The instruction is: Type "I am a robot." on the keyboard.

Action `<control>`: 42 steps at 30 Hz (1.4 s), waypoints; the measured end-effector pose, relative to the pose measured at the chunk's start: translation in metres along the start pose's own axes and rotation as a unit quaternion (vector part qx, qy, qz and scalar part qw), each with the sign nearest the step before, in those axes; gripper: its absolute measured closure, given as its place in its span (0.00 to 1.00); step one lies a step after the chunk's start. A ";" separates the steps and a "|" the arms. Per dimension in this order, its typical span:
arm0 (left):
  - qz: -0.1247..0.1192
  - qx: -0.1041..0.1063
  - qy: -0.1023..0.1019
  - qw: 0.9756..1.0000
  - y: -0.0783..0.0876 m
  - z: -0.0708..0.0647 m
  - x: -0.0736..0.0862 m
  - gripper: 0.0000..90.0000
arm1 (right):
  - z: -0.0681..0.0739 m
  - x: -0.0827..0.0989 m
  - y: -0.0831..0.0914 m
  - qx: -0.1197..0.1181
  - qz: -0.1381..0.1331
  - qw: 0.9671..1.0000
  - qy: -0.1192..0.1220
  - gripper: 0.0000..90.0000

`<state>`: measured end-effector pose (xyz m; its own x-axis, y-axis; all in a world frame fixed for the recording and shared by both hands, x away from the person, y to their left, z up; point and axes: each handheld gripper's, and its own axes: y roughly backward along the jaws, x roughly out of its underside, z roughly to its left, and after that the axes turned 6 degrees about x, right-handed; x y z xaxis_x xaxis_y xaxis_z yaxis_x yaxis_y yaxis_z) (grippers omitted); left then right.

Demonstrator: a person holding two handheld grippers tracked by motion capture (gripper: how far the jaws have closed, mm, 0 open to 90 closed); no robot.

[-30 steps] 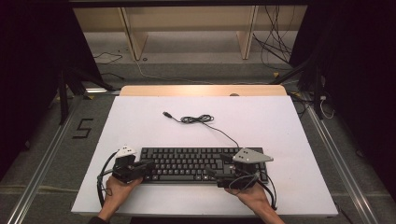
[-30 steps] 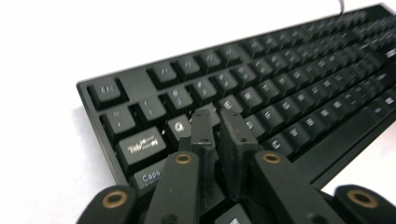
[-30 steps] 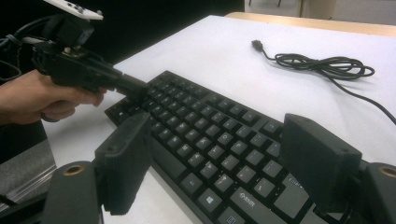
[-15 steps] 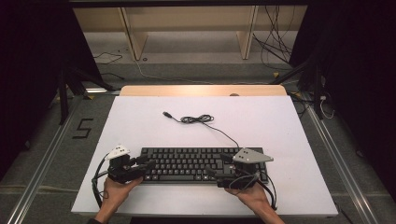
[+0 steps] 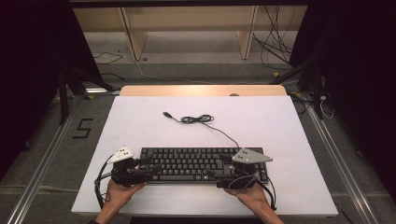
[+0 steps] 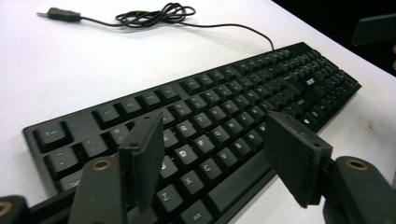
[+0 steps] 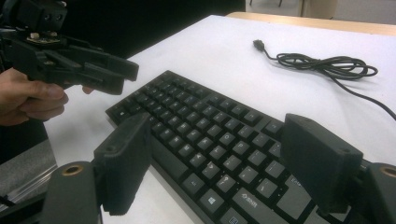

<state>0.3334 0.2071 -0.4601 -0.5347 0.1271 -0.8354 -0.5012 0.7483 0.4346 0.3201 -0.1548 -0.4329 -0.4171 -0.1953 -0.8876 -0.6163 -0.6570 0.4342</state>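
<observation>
A black keyboard [image 5: 187,163] lies flat on the white table near its front edge. Its thin cable [image 5: 201,120] runs back to a loose coil and ends in a USB plug [image 5: 166,114]. My left gripper [image 5: 148,168] is at the keyboard's left end. Its jaws have just been opening and stand wide apart over the keys [image 6: 210,112], pressing on nothing. My right gripper [image 5: 215,169] is at the keyboard's right end, open, with its pads [image 7: 317,158] held above the keys [image 7: 196,116] and not touching them. The left gripper [image 7: 123,74] also shows in the right gripper view, in a hand.
The white table [image 5: 280,121] ends in a wooden strip [image 5: 201,90] at the back. Beyond it are wooden frame legs [image 5: 133,32] and loose cables [image 5: 275,51] on the floor. Metal rails [image 5: 42,163] run along both sides of the table.
The left gripper's jaws have spread from shut to wide open at the keyboard's left end, and that hand shifted slightly. The right gripper and the keyboard have not moved.
</observation>
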 end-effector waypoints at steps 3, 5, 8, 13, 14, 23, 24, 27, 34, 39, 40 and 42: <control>0.006 0.007 -0.007 1.000 -0.002 -0.004 0.001 0.46 | 0.000 0.000 0.000 0.000 0.000 1.000 0.000 0.29; 0.011 0.015 -0.018 1.000 -0.003 -0.006 0.001 0.55 | 0.000 0.000 0.000 0.000 0.000 1.000 -0.001 0.29; 0.023 0.018 -0.036 0.999 -0.006 -0.011 0.003 0.69 | 0.000 0.000 0.000 0.000 0.000 1.000 -0.001 0.29; 0.048 0.025 -0.061 0.997 -0.013 -0.017 0.005 0.87 | 0.000 0.000 0.000 0.000 0.000 1.000 -0.002 0.29; 0.051 0.025 -0.062 0.996 -0.014 -0.018 0.006 0.89 | 0.000 0.000 0.000 0.000 0.000 1.000 -0.002 0.29; 0.087 0.027 -0.066 0.994 -0.025 -0.019 0.011 0.99 | -0.001 0.000 0.000 0.000 -0.002 1.000 -0.002 0.29; 0.091 0.026 -0.065 0.993 -0.027 -0.019 0.011 0.99 | -0.001 0.000 0.000 0.001 -0.002 1.000 -0.002 0.29; 0.105 0.021 -0.065 0.992 -0.031 -0.018 0.013 0.99 | -0.001 0.000 0.000 0.001 -0.002 1.000 -0.002 0.29; 0.108 0.012 -0.057 0.992 -0.033 -0.015 0.013 0.99 | -0.001 0.000 0.000 0.000 -0.001 1.000 -0.003 0.29; 0.114 0.012 -0.057 0.992 -0.035 -0.014 0.015 0.99 | -0.001 0.000 0.000 0.000 -0.001 1.000 -0.002 0.29; 0.115 0.012 -0.057 0.992 -0.036 -0.014 0.014 0.99 | -0.001 0.000 0.000 0.000 -0.001 1.000 -0.003 0.29; 0.120 0.011 -0.056 0.991 -0.036 -0.013 0.015 0.99 | -0.001 0.000 0.000 0.000 -0.001 1.000 -0.003 0.29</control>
<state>0.3348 0.1733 -0.4835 -0.5580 0.3735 -0.7410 -0.3531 0.7013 0.6193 0.3208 -0.1551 -0.4330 -0.4198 -0.1900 -0.8875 -0.6169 -0.6576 0.4325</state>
